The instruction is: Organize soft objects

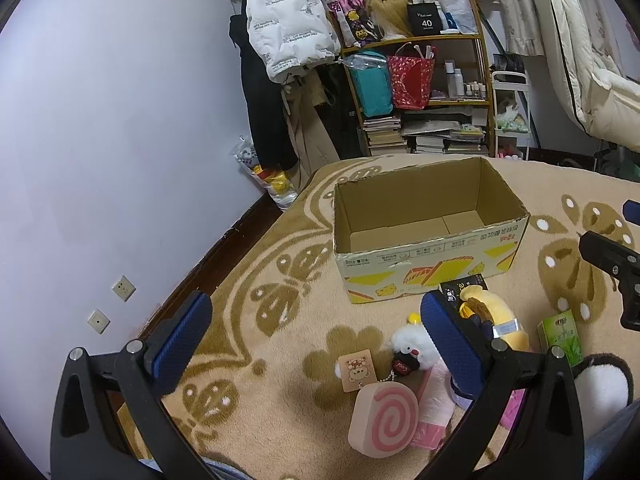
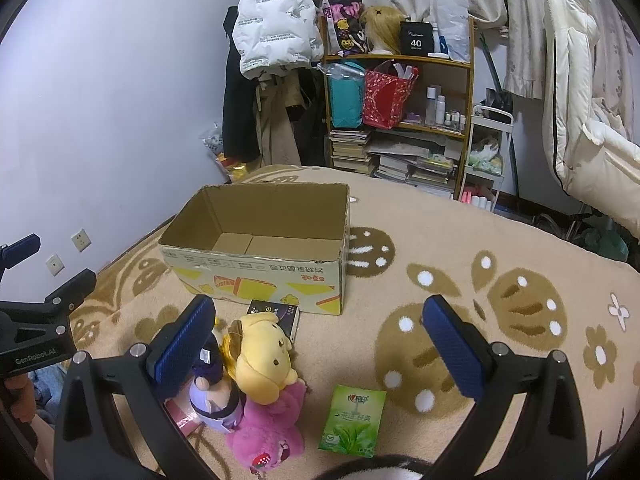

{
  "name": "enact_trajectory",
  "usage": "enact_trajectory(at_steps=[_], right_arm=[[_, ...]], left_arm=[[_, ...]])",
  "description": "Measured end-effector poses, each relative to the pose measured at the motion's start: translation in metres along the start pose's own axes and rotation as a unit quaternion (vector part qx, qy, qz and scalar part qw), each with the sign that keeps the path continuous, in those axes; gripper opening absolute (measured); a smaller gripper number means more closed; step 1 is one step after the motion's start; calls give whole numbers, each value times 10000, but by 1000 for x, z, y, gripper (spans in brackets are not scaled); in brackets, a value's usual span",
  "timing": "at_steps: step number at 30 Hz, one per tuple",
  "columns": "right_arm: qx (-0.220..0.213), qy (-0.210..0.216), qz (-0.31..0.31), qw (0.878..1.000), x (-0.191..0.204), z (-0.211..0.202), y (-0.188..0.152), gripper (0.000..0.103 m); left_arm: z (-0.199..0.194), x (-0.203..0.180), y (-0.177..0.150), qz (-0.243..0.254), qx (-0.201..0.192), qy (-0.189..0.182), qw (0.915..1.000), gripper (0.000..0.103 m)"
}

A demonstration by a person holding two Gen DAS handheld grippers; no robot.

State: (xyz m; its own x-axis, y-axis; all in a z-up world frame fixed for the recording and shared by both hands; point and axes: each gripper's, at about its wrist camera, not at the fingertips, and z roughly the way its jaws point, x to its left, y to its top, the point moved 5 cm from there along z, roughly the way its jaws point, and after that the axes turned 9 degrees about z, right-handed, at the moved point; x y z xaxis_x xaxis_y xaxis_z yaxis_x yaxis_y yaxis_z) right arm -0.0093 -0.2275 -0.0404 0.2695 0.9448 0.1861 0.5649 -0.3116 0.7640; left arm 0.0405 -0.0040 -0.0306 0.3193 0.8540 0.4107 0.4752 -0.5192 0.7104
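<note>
An open, empty cardboard box [image 1: 424,236] stands on the patterned blanket; it also shows in the right wrist view [image 2: 256,268]. In front of it lie soft toys: a pink swirl roll cushion [image 1: 384,420], a white fluffy plush [image 1: 412,346], a yellow plush [image 2: 262,356], a pink plush [image 2: 268,428] and a purple doll [image 2: 214,396]. My left gripper [image 1: 316,336] is open and empty above the toys. My right gripper [image 2: 320,340] is open and empty, just right of the yellow plush.
A green tissue pack [image 2: 354,420], a black carton [image 2: 276,314] and a small bear card [image 1: 356,372] lie among the toys. A bookshelf [image 1: 420,92] and hanging coats [image 1: 280,40] stand behind. The wall [image 1: 100,120] is at left.
</note>
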Motion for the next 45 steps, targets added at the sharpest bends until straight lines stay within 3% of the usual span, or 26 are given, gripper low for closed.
enact_trajectory(at_steps=[45], right_arm=[[23,-25,-48,10000,1,0,-1,103]], left_arm=[[7,3,-4,32,125,39,9999,103]])
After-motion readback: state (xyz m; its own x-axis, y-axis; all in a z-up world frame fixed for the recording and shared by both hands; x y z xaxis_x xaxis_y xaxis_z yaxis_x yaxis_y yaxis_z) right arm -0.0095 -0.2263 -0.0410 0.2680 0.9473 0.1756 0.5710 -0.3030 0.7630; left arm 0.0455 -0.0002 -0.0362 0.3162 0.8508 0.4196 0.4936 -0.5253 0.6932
